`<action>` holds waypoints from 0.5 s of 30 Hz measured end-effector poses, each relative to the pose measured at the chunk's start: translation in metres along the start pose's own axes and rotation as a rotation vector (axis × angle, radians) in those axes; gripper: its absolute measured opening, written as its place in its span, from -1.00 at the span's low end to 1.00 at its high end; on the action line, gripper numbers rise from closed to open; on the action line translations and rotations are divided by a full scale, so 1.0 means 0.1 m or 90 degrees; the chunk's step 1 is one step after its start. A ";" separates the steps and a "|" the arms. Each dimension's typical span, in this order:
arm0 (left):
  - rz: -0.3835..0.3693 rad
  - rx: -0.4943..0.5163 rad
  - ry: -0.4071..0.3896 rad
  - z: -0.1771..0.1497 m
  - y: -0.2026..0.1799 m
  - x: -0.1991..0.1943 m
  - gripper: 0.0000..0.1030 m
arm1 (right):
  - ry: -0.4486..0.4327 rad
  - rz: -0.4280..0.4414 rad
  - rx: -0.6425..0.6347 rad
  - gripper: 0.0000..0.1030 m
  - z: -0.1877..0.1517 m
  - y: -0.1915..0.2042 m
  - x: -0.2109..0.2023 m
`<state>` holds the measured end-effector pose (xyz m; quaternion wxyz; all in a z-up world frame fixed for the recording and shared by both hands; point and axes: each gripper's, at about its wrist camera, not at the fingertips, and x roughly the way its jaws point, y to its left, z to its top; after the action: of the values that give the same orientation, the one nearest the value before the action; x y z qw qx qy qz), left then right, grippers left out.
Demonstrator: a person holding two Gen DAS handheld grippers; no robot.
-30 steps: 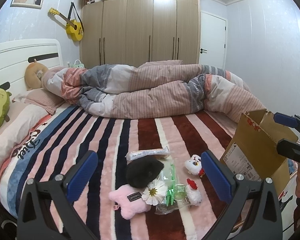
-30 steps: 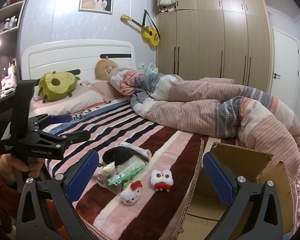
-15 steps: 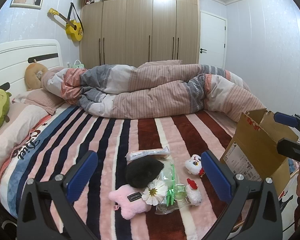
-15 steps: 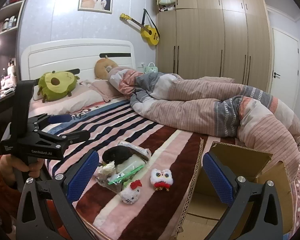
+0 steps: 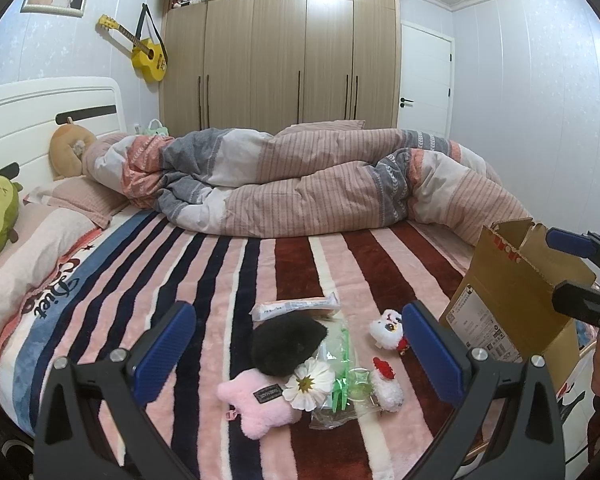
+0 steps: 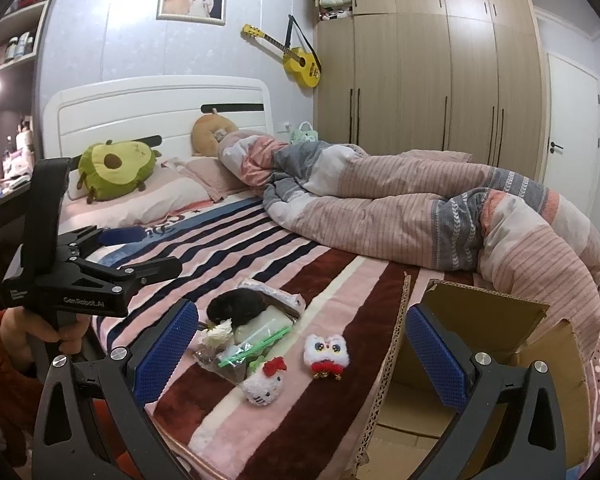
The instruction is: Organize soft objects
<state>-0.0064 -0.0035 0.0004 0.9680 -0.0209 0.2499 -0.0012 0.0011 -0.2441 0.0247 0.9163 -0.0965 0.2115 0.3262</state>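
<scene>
A small pile lies on the striped blanket (image 5: pixel 204 280): a black plush (image 5: pixel 286 338), a pink star plush (image 5: pixel 256 400), a white daisy (image 5: pixel 308 382), a clear bag with green pieces (image 5: pixel 342 376), a white cat plush with a red bow (image 5: pixel 386 384) and a lion-dance plush (image 5: pixel 388 326). My left gripper (image 5: pixel 300 348) is open and empty, held above the pile. My right gripper (image 6: pixel 300 356) is open and empty, above the cat plush (image 6: pixel 266 380) and the lion-dance plush (image 6: pixel 326 354). An open cardboard box (image 6: pixel 488 364) stands to the right.
A rumpled striped duvet (image 5: pixel 320 188) fills the far side of the bed. An avocado pillow (image 6: pixel 114 170) and a round tan cushion (image 6: pixel 210 136) lie by the white headboard. A wardrobe, a door and a wall-hung yellow guitar (image 5: pixel 146 50) stand behind.
</scene>
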 end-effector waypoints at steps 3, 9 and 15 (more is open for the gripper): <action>0.001 0.002 0.000 0.00 0.00 0.00 0.99 | 0.002 -0.009 -0.001 1.00 0.00 0.01 0.01; -0.007 0.000 -0.007 0.01 0.04 0.00 0.99 | -0.005 -0.009 -0.014 1.00 0.03 0.06 -0.01; -0.009 0.009 -0.024 0.05 0.17 -0.04 0.99 | -0.008 -0.020 -0.002 1.00 0.17 0.24 -0.03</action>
<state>-0.0072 0.0133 0.0059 0.9726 -0.0158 0.2318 -0.0091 -0.0105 -0.2223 0.0398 0.9225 -0.0988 0.2036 0.3125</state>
